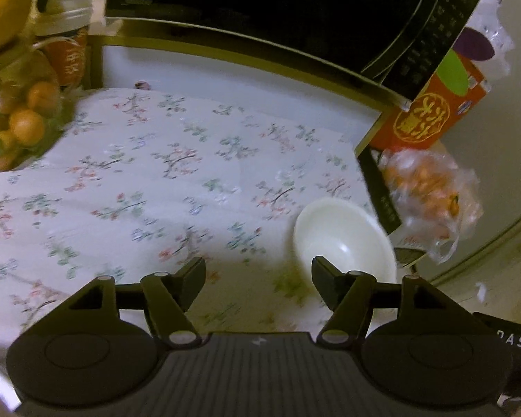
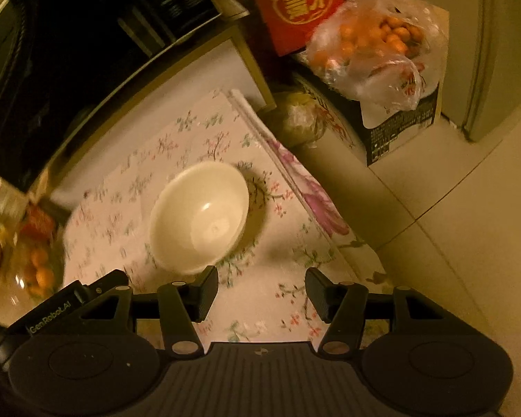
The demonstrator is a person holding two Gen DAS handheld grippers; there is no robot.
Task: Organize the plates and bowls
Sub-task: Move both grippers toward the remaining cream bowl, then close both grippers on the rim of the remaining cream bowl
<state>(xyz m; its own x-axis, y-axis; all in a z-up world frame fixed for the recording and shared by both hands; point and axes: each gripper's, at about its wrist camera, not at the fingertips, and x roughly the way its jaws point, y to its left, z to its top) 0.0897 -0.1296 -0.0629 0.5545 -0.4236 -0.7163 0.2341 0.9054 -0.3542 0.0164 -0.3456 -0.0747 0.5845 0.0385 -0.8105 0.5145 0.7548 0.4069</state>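
— One white bowl (image 2: pixel 199 217) is all I count; no plate shows in either view. It stands upright on the floral cloth (image 1: pixel 139 180) over the worktop, mouth up, close to the cloth's edge on the side of the boxes.

— Does it have a long axis?

— No, it's round. The oval look in the right wrist view may just be lens distortion and blur, so I would not call it tilted.

— And the grippers?

— Two. The left gripper (image 1: pixel 258 278) has its jaws well apart with nothing between them; the bowl sits just beyond its right fingertip. The right gripper (image 2: pixel 261 290) is also spread, empty, with the bowl just ahead of its left finger (image 2: pixel 205 293), not touching as far as I can tell.

— What else?

— One black microwave (image 1: pixel 260 7) on a rack behind, one red box (image 2: pixel 295 3), one plastic bag of small oranges (image 2: pixel 378 45) on a dark carton, and one glass jar of oranges (image 1: pixel 17 118) at the left.
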